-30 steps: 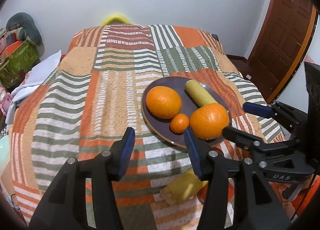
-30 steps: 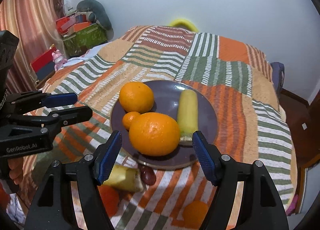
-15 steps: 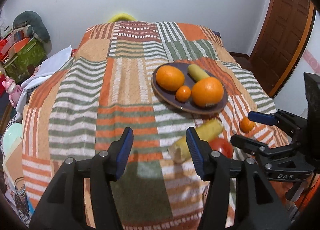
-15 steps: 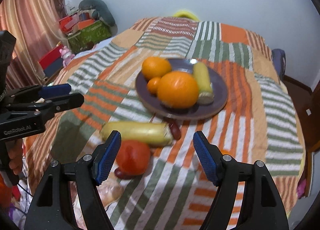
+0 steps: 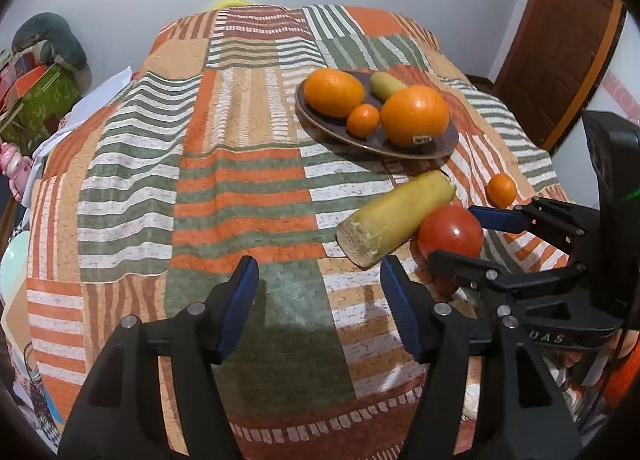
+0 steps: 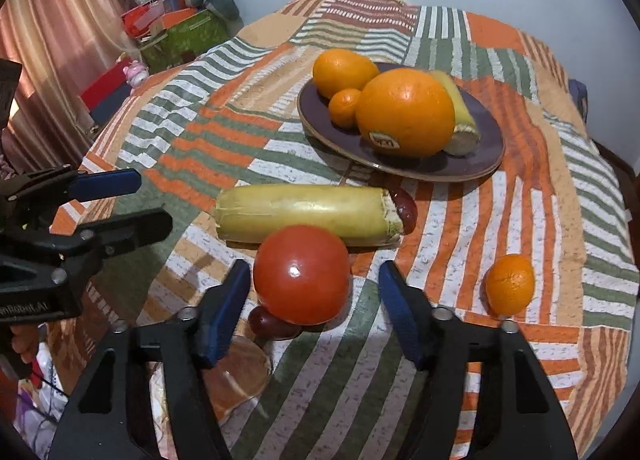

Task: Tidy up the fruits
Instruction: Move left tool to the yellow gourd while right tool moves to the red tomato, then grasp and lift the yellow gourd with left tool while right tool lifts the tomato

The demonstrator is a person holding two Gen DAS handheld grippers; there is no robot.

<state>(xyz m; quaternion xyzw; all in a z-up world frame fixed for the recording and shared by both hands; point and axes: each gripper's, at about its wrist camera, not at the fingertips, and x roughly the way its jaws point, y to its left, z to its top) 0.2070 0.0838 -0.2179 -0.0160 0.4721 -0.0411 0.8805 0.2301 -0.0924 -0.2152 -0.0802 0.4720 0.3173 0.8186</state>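
Four fruits sat on the plate (image 6: pixel 486 163) mid-bed; a tomato (image 6: pixel 302 274), banana (image 6: pixel 308 213) and small orange (image 6: pixel 510 284) waited near the front edge. Both grippers, left (image 5: pixel 316 300) and right (image 6: pixel 314 306), gaped wide, empty.

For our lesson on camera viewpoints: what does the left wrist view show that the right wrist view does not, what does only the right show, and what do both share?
Only the left wrist view shows the wooden door.

Only the right wrist view shows the curtain, the dark red fruit tucked under the tomato, and another at the long yellow fruit's end.

Both show the plate of oranges, the long yellow fruit, the tomato, the small loose orange, and both tongs open: left, right.
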